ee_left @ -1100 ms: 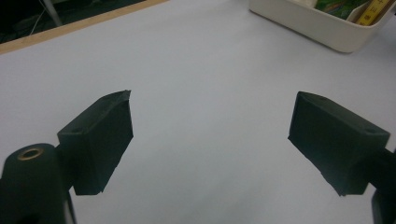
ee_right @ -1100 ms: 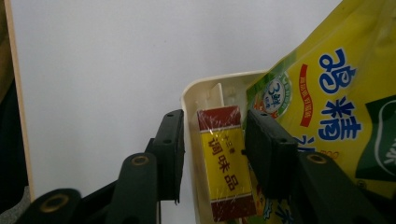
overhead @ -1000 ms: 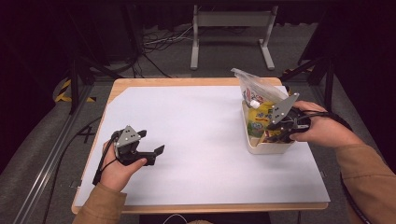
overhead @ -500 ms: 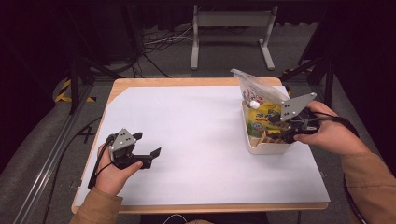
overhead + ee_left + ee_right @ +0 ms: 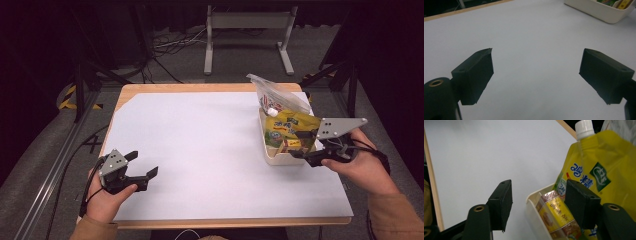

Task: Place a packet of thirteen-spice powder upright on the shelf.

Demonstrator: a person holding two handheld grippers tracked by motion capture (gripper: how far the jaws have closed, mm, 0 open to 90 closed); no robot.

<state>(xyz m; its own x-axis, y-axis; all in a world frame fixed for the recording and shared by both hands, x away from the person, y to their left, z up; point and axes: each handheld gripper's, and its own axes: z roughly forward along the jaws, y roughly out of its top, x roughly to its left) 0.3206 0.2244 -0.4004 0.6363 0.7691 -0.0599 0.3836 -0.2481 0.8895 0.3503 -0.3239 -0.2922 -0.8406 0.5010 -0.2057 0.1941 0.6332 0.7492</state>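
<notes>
A white bin (image 5: 279,159) at the table's right holds a yellow spouted pouch (image 5: 292,125) with a white cap (image 5: 272,112), small snack packs and a clear plastic bag (image 5: 277,95). My right gripper (image 5: 302,155) is at the bin's near right corner. In the right gripper view it (image 5: 539,197) stands open, with the bin's rim (image 5: 534,202) and a yellow wrapped bar (image 5: 554,213) between its jaws and the pouch (image 5: 604,170) behind. My left gripper (image 5: 142,163) hovers open over the bare sheet at the near left. Its jaws (image 5: 536,67) are wide apart with nothing between them.
A white sheet (image 5: 210,145) covers the wooden table, whose edge (image 5: 200,87) shows along the back. The bin (image 5: 599,11) appears far off in the left gripper view. Dark floor, cables and a metal stand (image 5: 247,22) lie beyond the table.
My right gripper has drawn back from over the bin toward the near right. My left gripper has slid left and nearer to the table's front edge. Both stay open.
</notes>
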